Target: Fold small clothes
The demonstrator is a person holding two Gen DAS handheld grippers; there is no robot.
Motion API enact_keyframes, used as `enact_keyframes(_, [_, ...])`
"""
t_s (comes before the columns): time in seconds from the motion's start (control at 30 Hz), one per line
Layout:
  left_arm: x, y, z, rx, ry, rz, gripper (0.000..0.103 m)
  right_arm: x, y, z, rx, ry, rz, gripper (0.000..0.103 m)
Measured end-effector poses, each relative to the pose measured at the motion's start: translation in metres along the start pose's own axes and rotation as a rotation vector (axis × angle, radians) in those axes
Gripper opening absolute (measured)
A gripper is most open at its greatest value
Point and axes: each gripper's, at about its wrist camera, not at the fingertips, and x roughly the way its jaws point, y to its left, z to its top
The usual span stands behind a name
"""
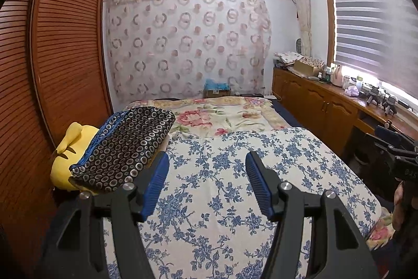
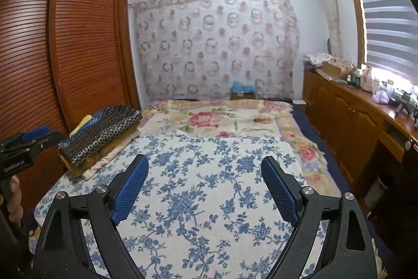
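Fingers on both tools stood wide apart, gripping nothing: the left gripper point(image 1: 206, 169) and the right gripper point(image 2: 205, 174) each hovered over the blue-and-white floral quilt point(image 1: 235, 174) spread on the bed.

Only one piece of clothing showed, the dark folded garment with a pattern of small white rings and a blue edge point(image 1: 125, 145). It lay off the quilt's far-left corner, on top of a yellow plush cushion point(image 1: 70, 148) and, in the right wrist view, a pale folded cloth point(image 2: 104, 158), close beside the brown slatted wardrobe point(image 1: 52, 56). Its long axis ran diagonally, from the quilt's left edge away toward the wardrobe.

By my reading, the left gripper was plainly nearer: the garment sat just beyond its left finger point(image 1: 156, 182), while the right gripper would have to cross the quilt. No unfolded garment lay on the quilt, so any next reach would go leftward.
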Motion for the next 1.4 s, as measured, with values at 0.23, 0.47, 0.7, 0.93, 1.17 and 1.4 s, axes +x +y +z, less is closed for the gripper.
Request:
enact_keyframes(0.23, [-0.0016,-0.0011,-0.0011,0.002,0.001,-0.004,0.061,-0.0035,0.0014,0.0000,-0.005,-0.017,-0.022,0.090])
enact_keyframes(0.47, [-0.0032,-0.0022,-0.0016,0.004,0.003,-0.004,0.061,-0.0044,0.0025,0.0009,-0.006,-0.019,-0.023,0.090])
enact_keyframes(0.7, [-0.0028,-0.0021,-0.0020,0.003,0.002,-0.005,0.061,-0.0051,0.0022,0.0015,-0.006,-0.021,-0.023,0.090])
enact_keyframes(0.93, [-0.0027,-0.0022,-0.0022,0.003,0.001,-0.003,0.061,-0.0047,0.0029,0.0010,-0.008,-0.023,-0.025,0.090])
enact_keyframes(1.17, [-0.0026,-0.0019,-0.0026,0.004,0.002,-0.004,0.061,-0.0041,0.0033,-0.0001,-0.008,-0.021,-0.024,0.090])
enact_keyframes(1.4, [-0.0031,-0.0023,-0.0030,0.004,0.001,-0.004,0.061,-0.0050,0.0029,0.0006,-0.009,-0.022,-0.024,0.090])
